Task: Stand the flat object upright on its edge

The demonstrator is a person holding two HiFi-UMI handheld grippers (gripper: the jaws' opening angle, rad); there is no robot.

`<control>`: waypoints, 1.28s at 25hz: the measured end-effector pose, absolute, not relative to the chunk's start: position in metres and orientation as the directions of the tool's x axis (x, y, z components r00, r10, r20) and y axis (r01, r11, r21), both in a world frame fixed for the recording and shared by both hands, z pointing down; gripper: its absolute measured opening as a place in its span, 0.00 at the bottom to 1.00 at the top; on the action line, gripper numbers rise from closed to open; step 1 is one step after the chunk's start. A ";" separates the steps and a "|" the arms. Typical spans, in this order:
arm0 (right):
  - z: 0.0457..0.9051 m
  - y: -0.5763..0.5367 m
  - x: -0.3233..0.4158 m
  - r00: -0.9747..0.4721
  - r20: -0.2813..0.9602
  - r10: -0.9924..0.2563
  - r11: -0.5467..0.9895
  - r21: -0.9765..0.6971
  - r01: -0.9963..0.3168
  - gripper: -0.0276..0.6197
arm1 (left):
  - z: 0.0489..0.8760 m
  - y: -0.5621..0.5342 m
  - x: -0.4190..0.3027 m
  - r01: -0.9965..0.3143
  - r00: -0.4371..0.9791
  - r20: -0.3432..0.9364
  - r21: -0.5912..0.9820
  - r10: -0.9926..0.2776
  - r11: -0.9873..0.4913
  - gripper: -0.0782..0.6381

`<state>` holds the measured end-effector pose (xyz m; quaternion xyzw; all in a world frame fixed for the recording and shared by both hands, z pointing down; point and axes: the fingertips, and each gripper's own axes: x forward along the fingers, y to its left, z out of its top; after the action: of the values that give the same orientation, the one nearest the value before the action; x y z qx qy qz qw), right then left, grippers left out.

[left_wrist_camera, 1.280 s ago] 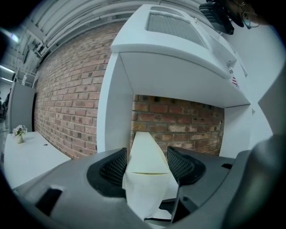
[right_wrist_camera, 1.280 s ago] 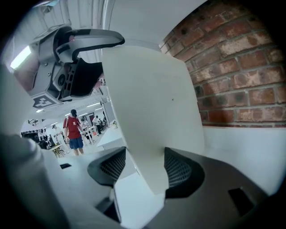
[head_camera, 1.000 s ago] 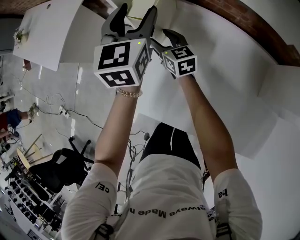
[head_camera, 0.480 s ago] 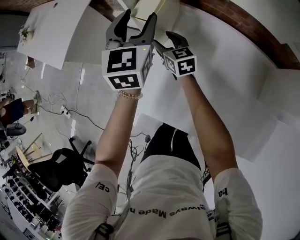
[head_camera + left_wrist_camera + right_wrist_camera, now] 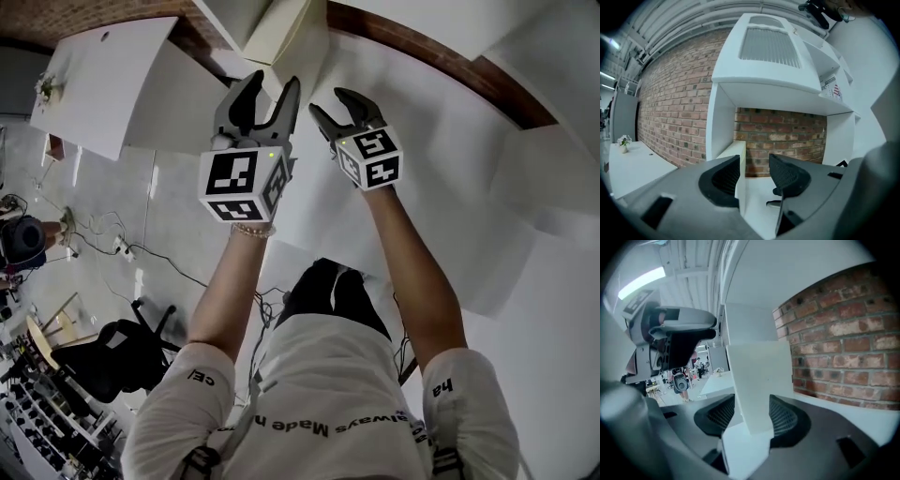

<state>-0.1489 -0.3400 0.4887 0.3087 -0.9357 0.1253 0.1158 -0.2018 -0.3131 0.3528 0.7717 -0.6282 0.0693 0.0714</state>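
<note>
Apparently at the letting-go step: shows the flat white panel (image 5: 281,33) upright on its edge on the white table (image 5: 441,159), close by the white shelf unit (image 5: 764,89) before the brick wall (image 5: 675,108). Finds the left gripper (image 5: 271,84) roughly half open, with jaws just closing on empty air and the panel a little beyond the left jaw. Finds the right gripper (image 5: 330,101) wider, with jaws likewise just closing, lined up with the panel but, judging by the head view, short of touching it. Calls next for a steady retreat of both, no brush against the panel, and a glance at its balance.
</note>
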 end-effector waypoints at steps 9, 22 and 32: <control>0.429 -0.278 -0.048 -0.758 0.228 -0.612 0.737 -0.182 -0.650 0.26 | 0.358 -0.250 -0.137 -0.939 0.345 0.198 0.074 -0.917 -0.337 0.26; 0.305 -0.193 0.057 -0.671 0.173 -0.721 0.662 -0.113 -0.741 0.16 | 0.299 -0.188 -0.052 -0.848 0.524 0.108 0.165 -0.845 -0.505 0.14; 0.243 -0.145 0.119 -0.617 0.132 -0.775 0.616 -0.058 -0.786 0.15 | 0.243 -0.150 -0.002 -0.776 0.621 0.045 0.172 -0.782 -0.606 0.13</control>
<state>0.1191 -0.1452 0.2430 0.4348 -0.8976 0.0548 0.0469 -0.0021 -0.1497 0.2426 0.8960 -0.4349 -0.0176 0.0876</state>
